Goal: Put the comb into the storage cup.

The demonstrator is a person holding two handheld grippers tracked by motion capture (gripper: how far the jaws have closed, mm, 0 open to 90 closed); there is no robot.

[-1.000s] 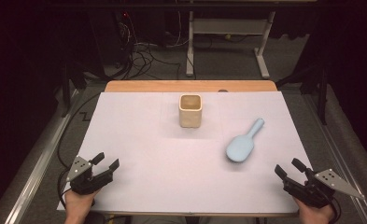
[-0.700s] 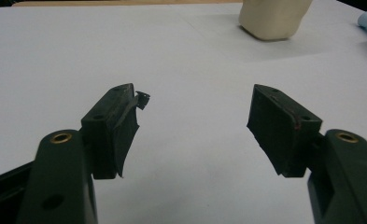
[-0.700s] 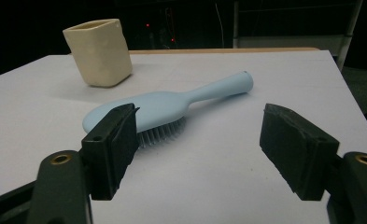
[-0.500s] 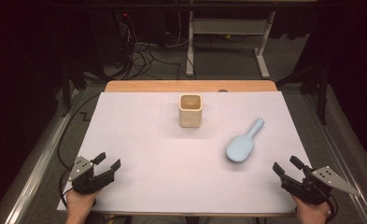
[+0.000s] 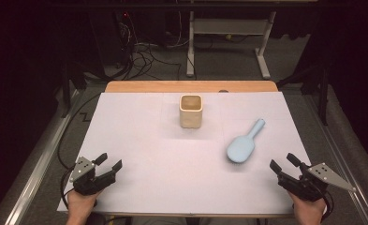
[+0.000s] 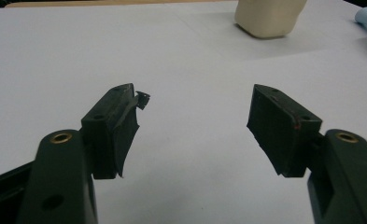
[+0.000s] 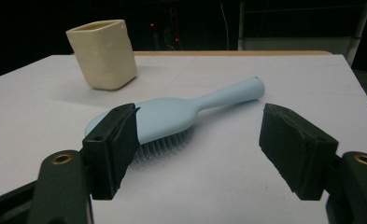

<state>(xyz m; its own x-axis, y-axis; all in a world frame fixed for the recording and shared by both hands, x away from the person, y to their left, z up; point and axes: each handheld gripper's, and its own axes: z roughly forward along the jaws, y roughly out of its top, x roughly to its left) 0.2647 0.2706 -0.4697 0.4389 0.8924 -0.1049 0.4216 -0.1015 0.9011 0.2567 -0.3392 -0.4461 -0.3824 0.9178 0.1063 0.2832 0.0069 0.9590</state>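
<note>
Right gripper view puts my right gripper (image 7: 197,149), jaws apart and empty, before the light, rigid, bristle-down hairbrush (image 7: 172,116), best taken at its slim handle.

Left claw (image 5: 108,164) and right claw (image 5: 282,162) rest low at the near table corners, jaws spread apart, each gripped by a hand.

I see a pale blue hairbrush (image 5: 242,145) lying bristles down on the white counter (image 5: 139,136), over on my right side. Its broad oval head points toward my near edge and its rounded handle angles away and to the right. Behind it and to the left, well apart, a cream square cup (image 5: 191,111) with rounded corners stands upright, open at the top, near the far middle
</note>
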